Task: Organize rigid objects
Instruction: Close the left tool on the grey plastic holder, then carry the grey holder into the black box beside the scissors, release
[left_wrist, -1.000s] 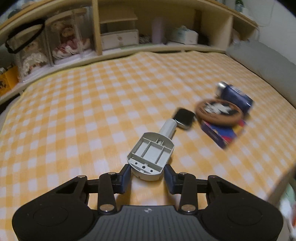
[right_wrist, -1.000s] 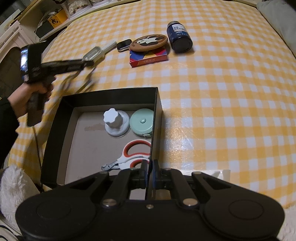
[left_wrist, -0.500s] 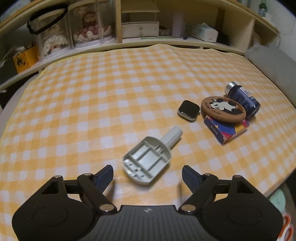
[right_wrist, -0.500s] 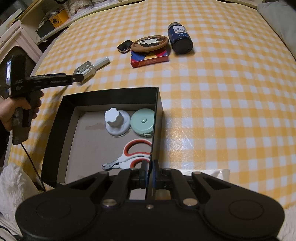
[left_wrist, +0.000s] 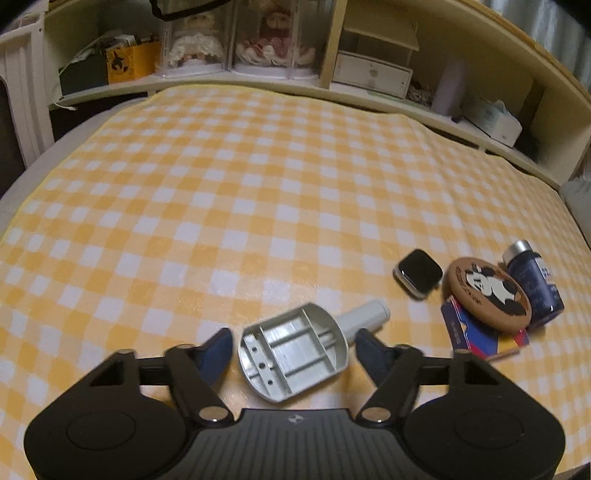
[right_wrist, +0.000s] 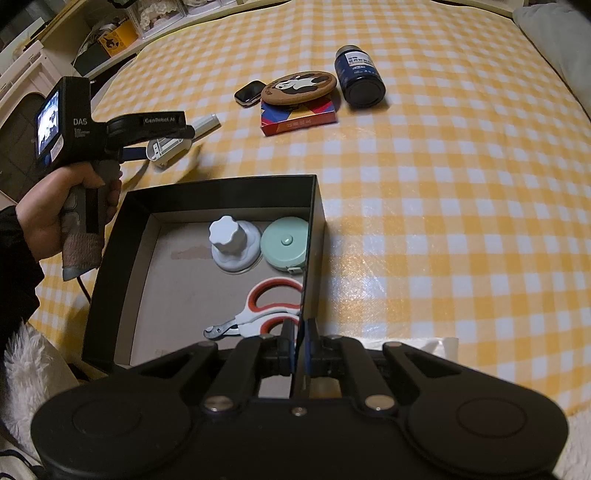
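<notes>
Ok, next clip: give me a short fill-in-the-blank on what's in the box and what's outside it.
1. The round panda coaster lies on top of a ____ box.
2. The black box holds ____ items.
3. The right gripper is shut on the box's ____.
4. The grey plastic tool lies between the ____ gripper's pads.

Missing: card; three; wall; left

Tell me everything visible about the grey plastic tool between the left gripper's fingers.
The grey tool is pale plastic: a flat ribbed head, hollow side up, with three small holes, and a round stub handle pointing toward the watch. It lies flat on the checked cloth. The left gripper straddles its head, jaws closing, pads not visibly pressing.
</notes>
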